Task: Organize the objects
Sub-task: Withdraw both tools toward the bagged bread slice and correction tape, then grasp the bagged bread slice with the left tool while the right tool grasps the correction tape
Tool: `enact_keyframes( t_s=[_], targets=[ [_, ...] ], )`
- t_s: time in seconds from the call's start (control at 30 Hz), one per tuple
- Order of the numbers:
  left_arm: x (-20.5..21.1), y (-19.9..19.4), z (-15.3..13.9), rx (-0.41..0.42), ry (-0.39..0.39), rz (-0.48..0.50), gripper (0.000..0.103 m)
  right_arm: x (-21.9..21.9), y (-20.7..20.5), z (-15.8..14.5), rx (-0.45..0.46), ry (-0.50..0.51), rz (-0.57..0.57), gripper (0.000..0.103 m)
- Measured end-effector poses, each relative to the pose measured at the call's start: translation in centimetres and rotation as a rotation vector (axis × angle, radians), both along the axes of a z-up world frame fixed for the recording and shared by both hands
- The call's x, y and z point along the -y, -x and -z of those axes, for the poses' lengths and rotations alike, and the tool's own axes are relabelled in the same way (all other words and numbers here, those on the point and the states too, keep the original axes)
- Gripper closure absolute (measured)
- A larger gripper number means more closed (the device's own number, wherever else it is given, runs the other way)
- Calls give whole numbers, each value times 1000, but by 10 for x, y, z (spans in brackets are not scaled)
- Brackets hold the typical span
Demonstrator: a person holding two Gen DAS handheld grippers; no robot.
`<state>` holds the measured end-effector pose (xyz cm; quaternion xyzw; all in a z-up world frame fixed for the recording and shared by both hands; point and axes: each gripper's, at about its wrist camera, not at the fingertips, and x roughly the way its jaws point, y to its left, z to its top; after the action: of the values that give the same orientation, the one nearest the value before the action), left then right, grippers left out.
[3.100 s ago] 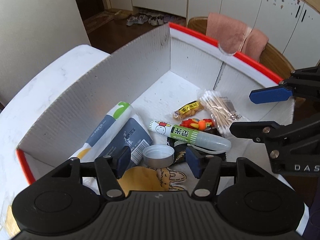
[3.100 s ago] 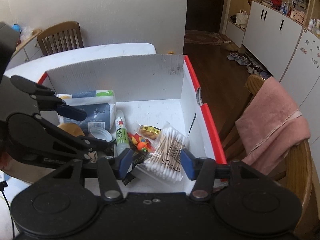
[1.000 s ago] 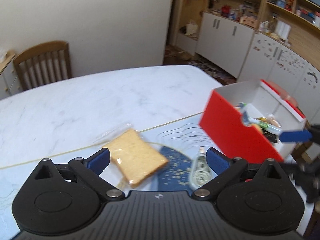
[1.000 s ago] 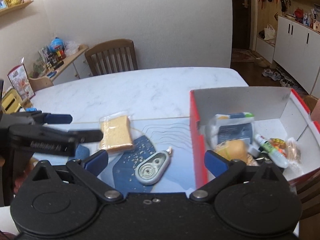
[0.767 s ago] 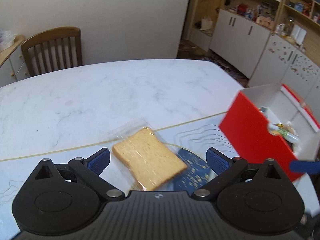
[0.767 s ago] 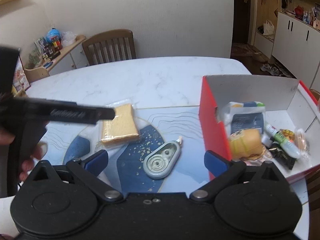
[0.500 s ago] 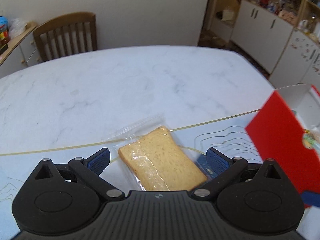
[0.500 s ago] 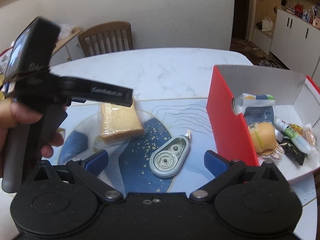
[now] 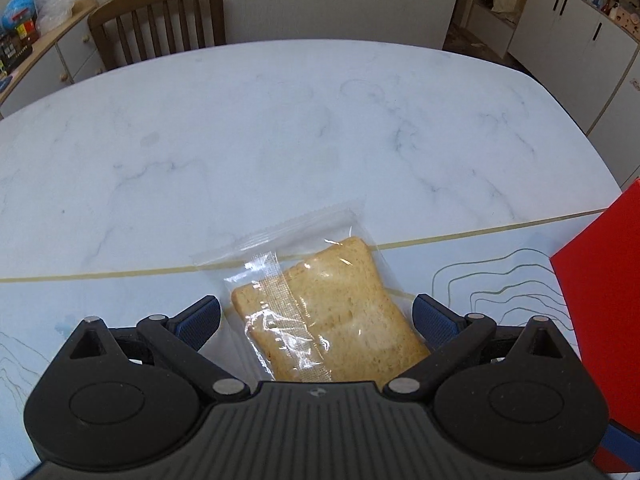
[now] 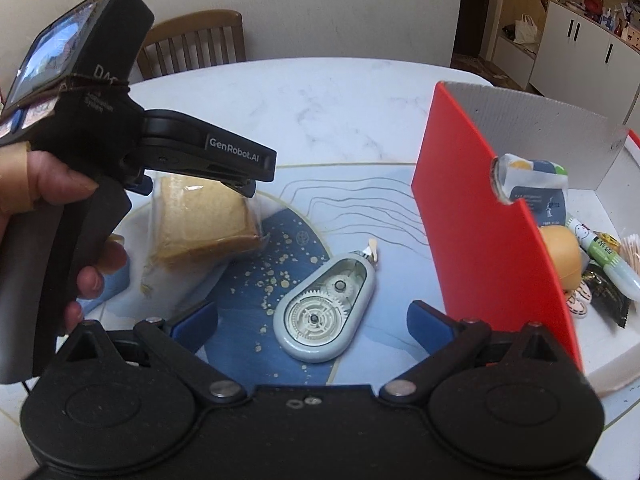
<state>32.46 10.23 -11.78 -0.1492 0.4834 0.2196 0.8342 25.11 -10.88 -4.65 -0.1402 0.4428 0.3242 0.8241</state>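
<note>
On the marble table (image 9: 280,120), with a wooden chair (image 9: 160,12) behind it, we hold our left gripper (image 9: 316,320) released, jaws spread wide on either side of the bagged bread slice (image 9: 332,312), which lies flat just ahead of us, its long axis running away from the gripper. Our right gripper (image 10: 312,326) is likewise unclenched over the correction tape dispenser (image 10: 326,312), which lies between the bread and the red box (image 10: 480,220); for the bread, our left hand is plainly nearer
</note>
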Motion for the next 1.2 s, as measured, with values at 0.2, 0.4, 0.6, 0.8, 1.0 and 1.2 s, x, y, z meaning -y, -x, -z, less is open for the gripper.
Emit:
enact_keyframes(
  t_s=[0.2,0.4,0.6,0.8,1.0,1.2],
  targets=[
    [-2,3,3,13,-7,32,0,-6,-7,11,-20,11,22,2],
    [-8,12,8,35,-15,104,0,-10,-9,19,-35,18,40,5],
    [-18,33,9,58,-19,190,0,-14,-8,25,-30,33,41,10],
    [-27,63,11,79,-4,261,0,-13,-9,28,-19,42,59,14],
    [-26,90,9,91,-2,295,0,-14,-7,28,4,45,75,22],
    [-17,111,5,136,-5,296,20,-15,-7,27,24,38,63,43]
  ],
)
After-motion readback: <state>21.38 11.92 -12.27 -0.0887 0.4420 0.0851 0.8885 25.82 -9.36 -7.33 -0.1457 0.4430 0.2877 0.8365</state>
